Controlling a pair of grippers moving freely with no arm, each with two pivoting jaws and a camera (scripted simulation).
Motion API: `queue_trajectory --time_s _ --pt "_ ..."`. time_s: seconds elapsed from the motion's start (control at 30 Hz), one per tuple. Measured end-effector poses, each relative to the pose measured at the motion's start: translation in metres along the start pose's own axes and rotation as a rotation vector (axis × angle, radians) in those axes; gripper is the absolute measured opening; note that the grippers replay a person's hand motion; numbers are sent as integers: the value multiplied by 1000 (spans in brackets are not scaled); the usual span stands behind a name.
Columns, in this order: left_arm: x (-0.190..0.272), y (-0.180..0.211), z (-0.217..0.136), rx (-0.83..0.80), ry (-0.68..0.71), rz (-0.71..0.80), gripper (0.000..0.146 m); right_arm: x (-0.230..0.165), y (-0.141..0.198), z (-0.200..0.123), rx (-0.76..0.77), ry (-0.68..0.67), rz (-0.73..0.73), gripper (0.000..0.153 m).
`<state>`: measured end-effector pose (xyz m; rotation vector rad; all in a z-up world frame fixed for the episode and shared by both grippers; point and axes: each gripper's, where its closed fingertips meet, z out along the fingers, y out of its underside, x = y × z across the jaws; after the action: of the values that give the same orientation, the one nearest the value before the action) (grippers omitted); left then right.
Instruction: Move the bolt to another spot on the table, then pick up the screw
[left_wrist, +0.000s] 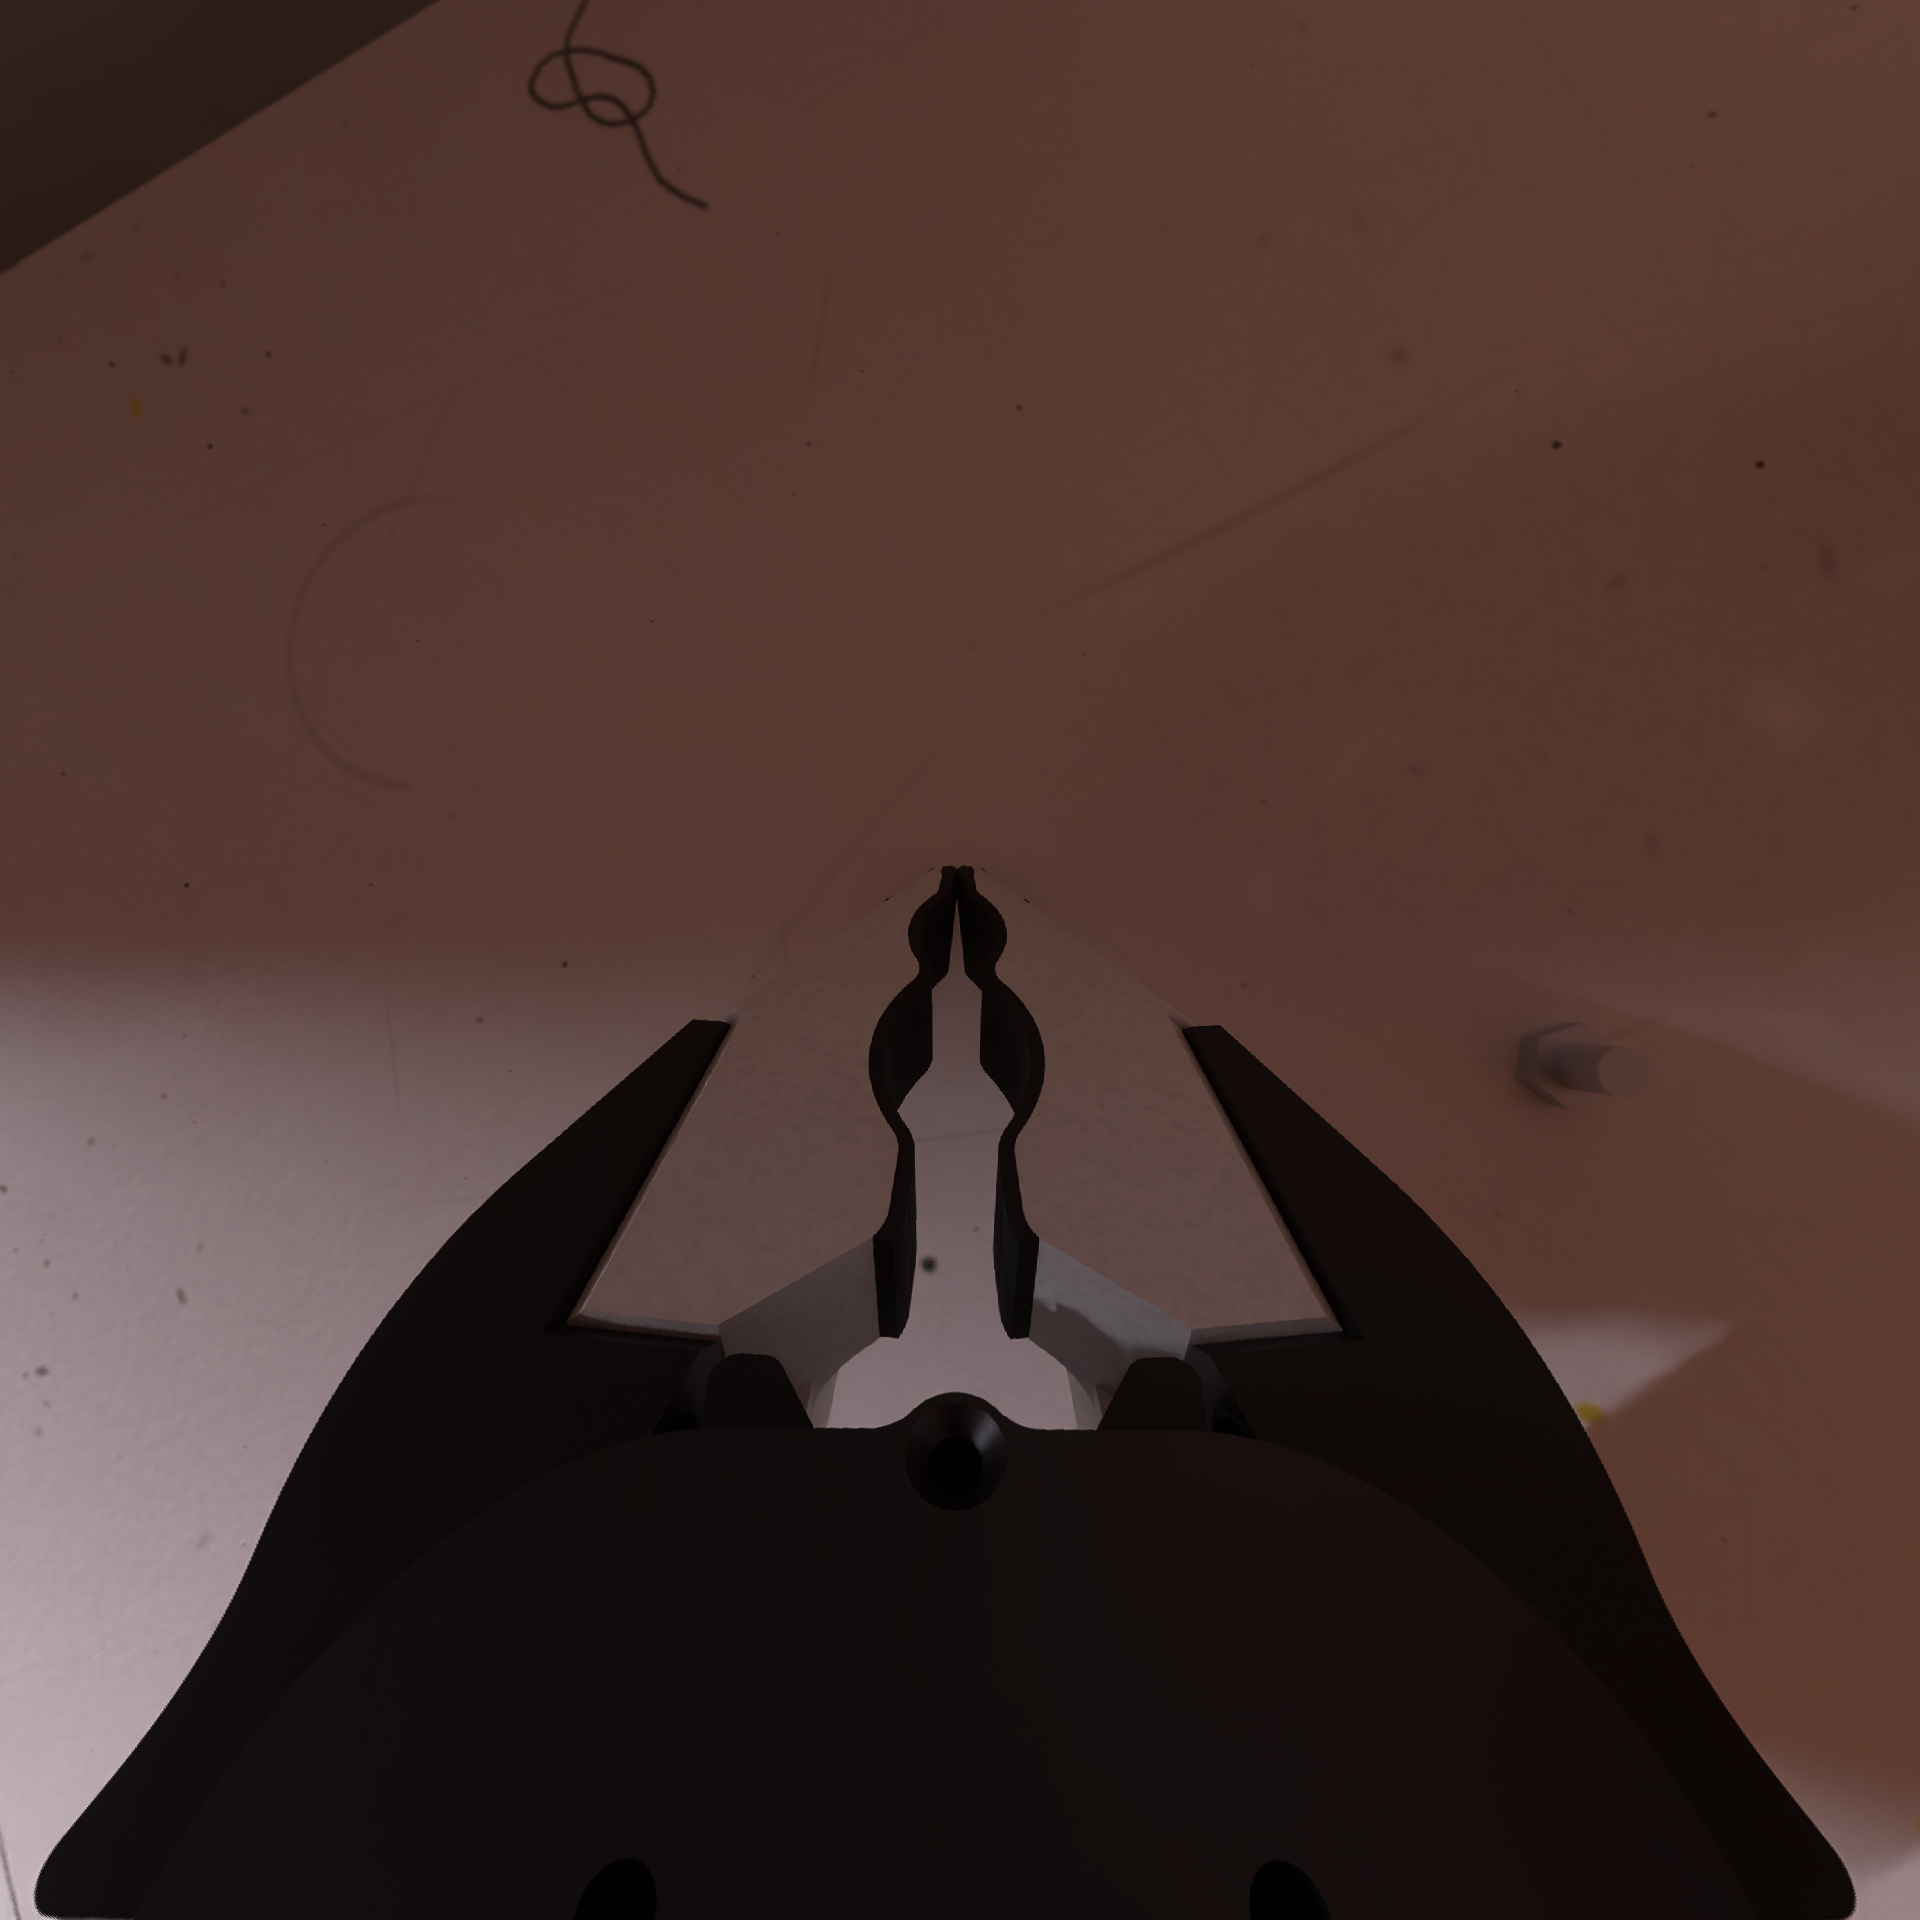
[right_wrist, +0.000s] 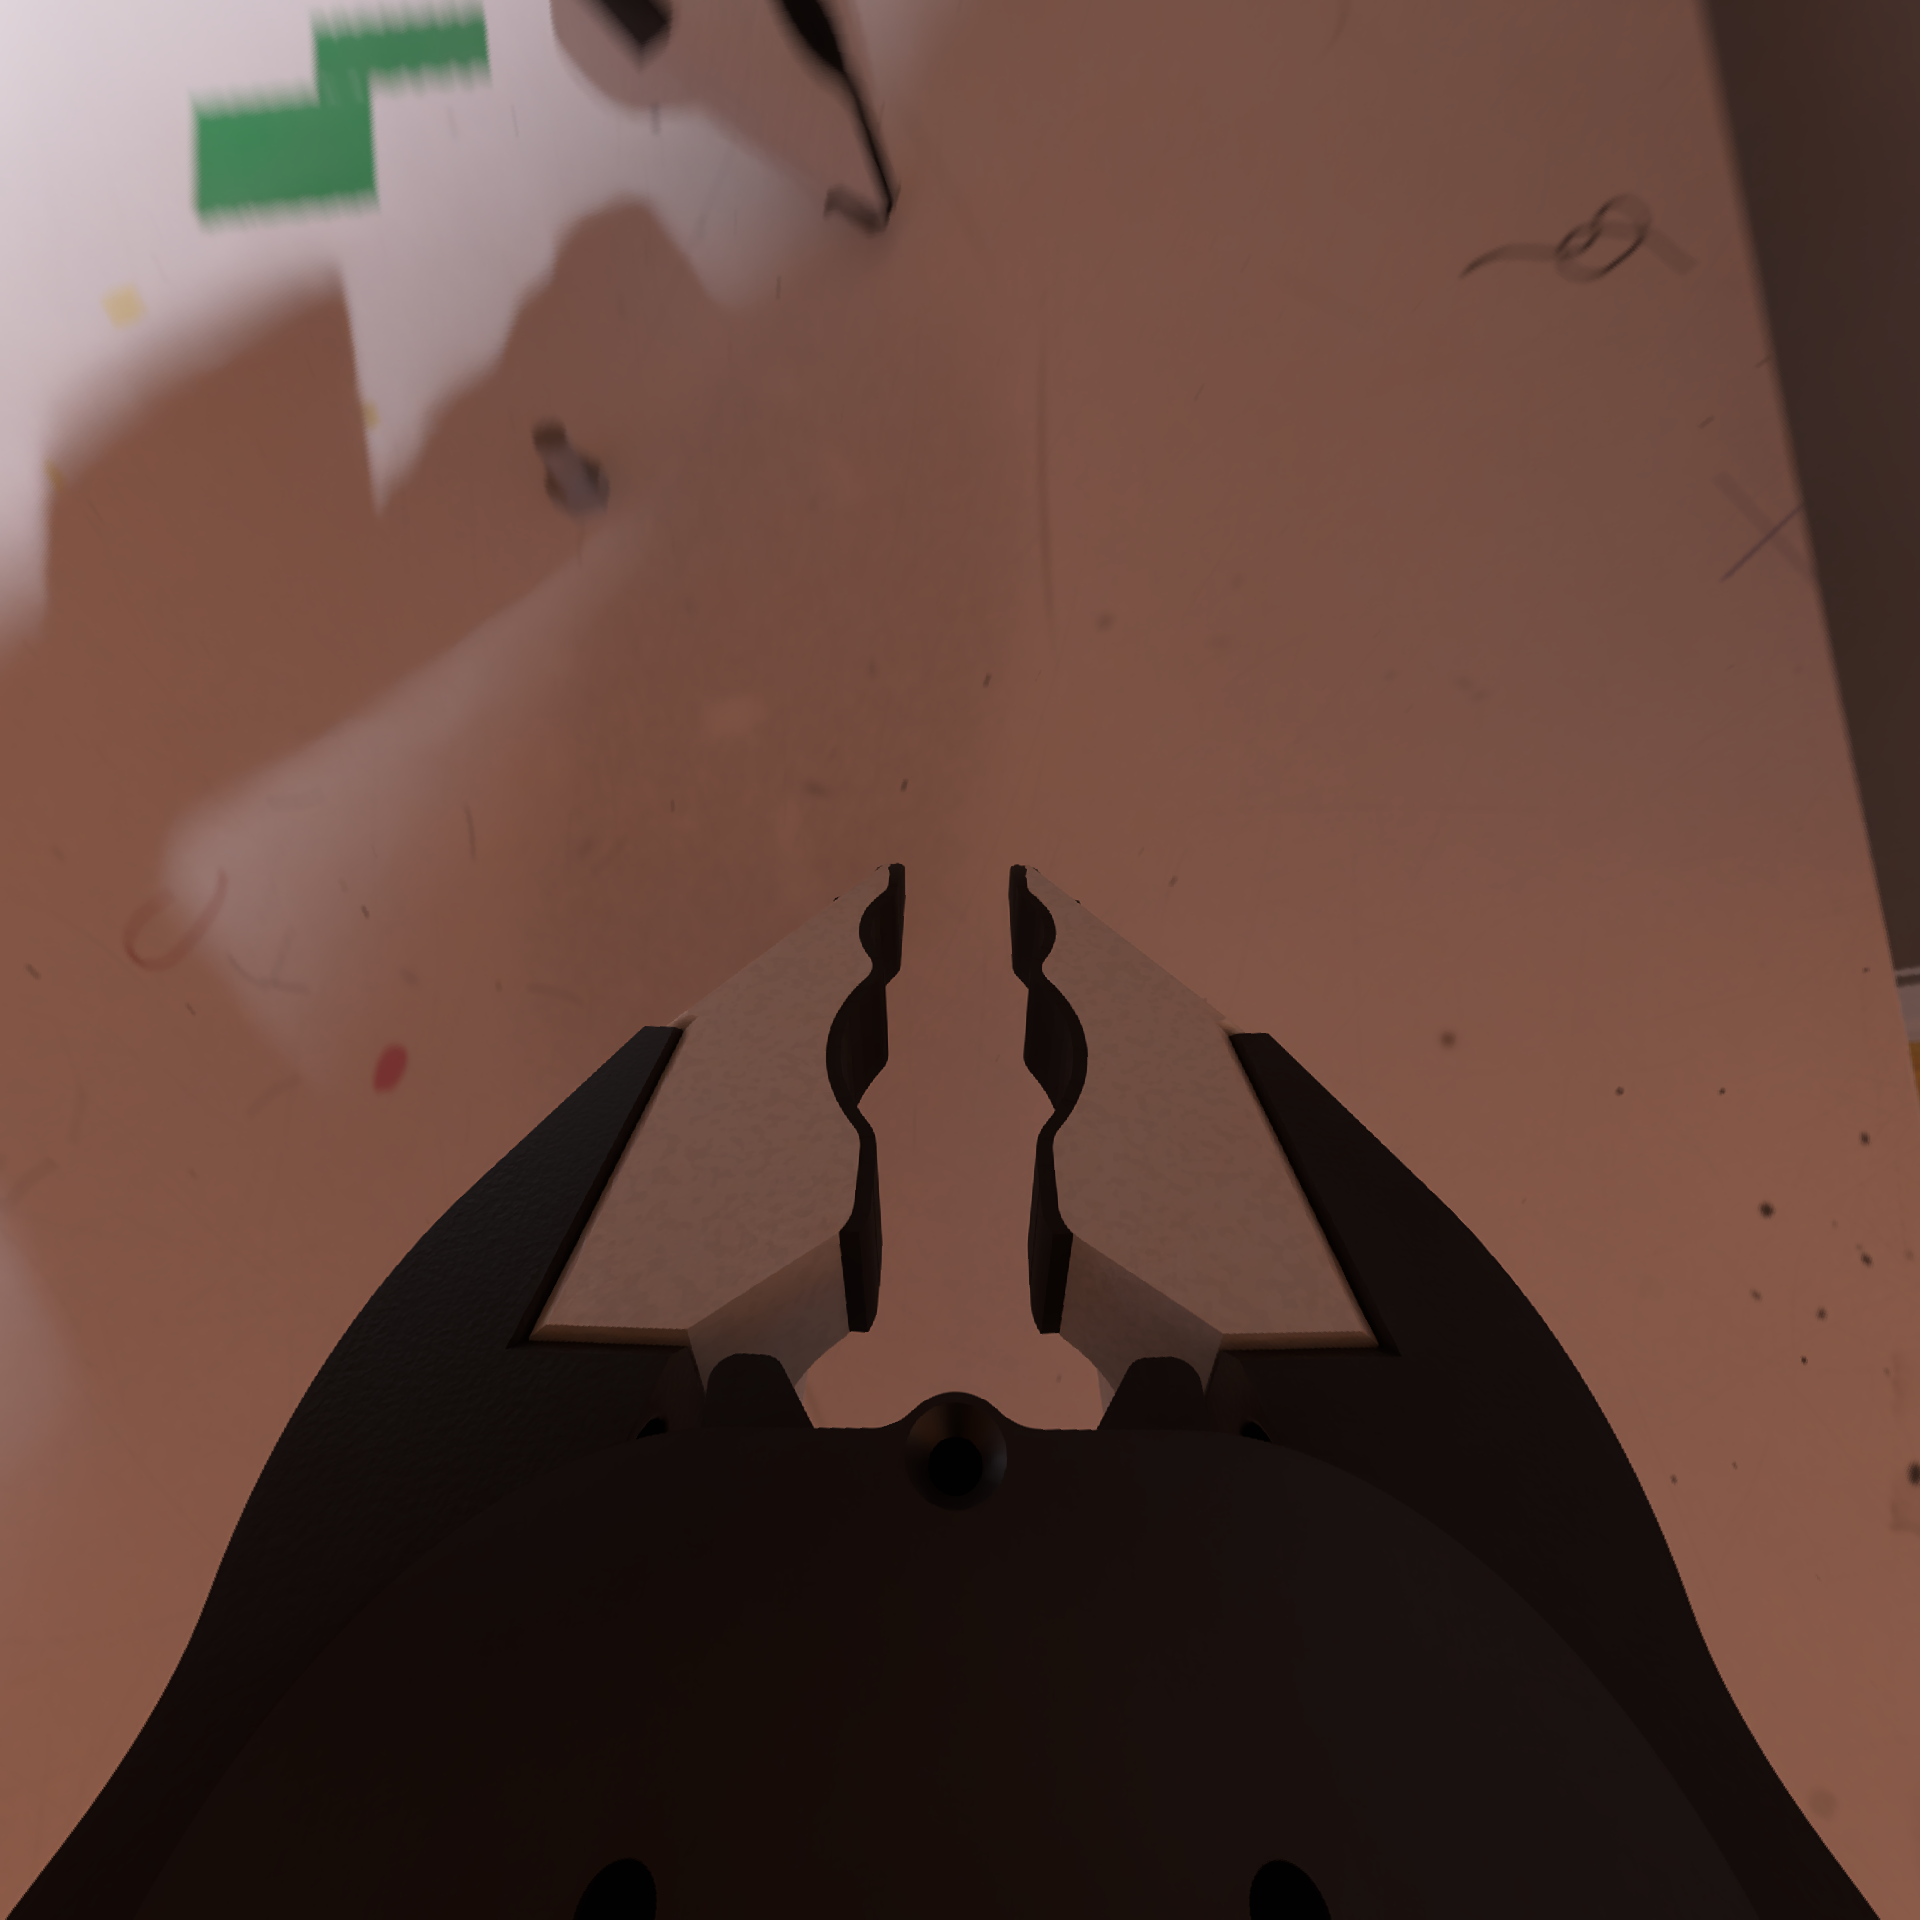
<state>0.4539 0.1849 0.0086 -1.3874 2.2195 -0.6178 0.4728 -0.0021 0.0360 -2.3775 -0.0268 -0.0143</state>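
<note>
Black left gripper closed; hex-headed bolt beside

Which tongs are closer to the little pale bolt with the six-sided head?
Probably the left. The pale grey hex-headed bolt lies just to the right of the shut left tongs. From the open right tongs it sits far ahead to the left, small and blurred.

My left gripper has a matte black body; 2 pale textured fingers with wavy black inner edges; my right gripper looks identical; 1 dark round screw each.
</note>
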Motion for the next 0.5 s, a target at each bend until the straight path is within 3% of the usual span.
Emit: queue_trajectory --time_s 0.07,0.2,0.4,0.5 --pt "-4 -2 2 10 -7 -3 0 -4 15 6 -85 19 -32 20" --pt "-14 -5 7 24 -27 -4 0 -5 22 13 -100 21 6 20" --pt "-1 -8 7 41 24 -20 0 -7 32 2 -202 13 42 20" --pt "6 -7 5 33 -31 55 0 -4 34 -4 -164 44 55 20"
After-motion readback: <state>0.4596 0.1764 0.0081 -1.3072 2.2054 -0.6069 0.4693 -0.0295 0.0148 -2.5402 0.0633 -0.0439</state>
